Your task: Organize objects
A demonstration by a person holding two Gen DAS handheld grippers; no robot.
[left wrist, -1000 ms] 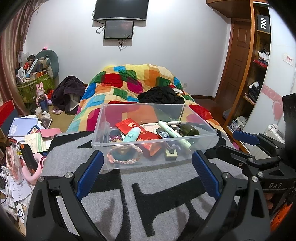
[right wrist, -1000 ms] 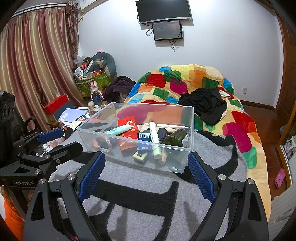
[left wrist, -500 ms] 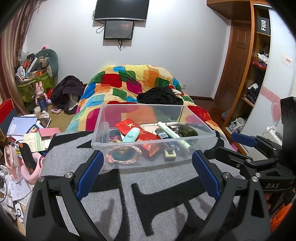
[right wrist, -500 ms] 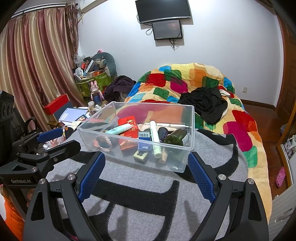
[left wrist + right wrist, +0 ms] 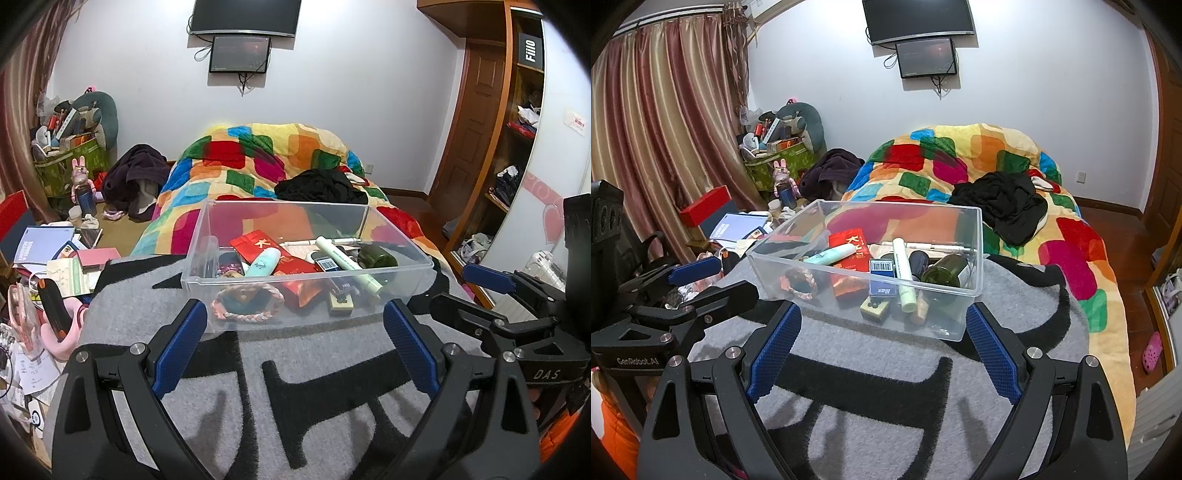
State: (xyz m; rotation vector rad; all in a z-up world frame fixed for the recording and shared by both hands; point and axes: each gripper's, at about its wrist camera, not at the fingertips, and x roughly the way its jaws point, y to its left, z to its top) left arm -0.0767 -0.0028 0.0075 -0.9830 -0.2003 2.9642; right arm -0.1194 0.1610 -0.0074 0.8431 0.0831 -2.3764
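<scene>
A clear plastic bin (image 5: 402,254) (image 5: 977,251) stands on a grey and black blanket (image 5: 295,387) (image 5: 886,406). It holds a red pouch (image 5: 273,254), a teal tube (image 5: 263,262), a pale green tube (image 5: 349,262), a dark green jar (image 5: 376,256), a braided ring (image 5: 247,299), a blue box (image 5: 882,278) and other small items. My left gripper (image 5: 293,332) is open and empty just short of the bin. My right gripper (image 5: 882,339) is open and empty, also just short of it. Each gripper shows in the other's view.
A bed with a colourful quilt (image 5: 266,162) and black clothes (image 5: 321,188) lies behind the bin. Books, papers and boxes (image 5: 48,254) clutter the floor at the left. A wooden shelf unit (image 5: 517,129) stands at the right. Curtains (image 5: 665,129) hang at the left.
Both grippers have shifted only slightly; the view barely drifted. The bin and its contents have not moved.
</scene>
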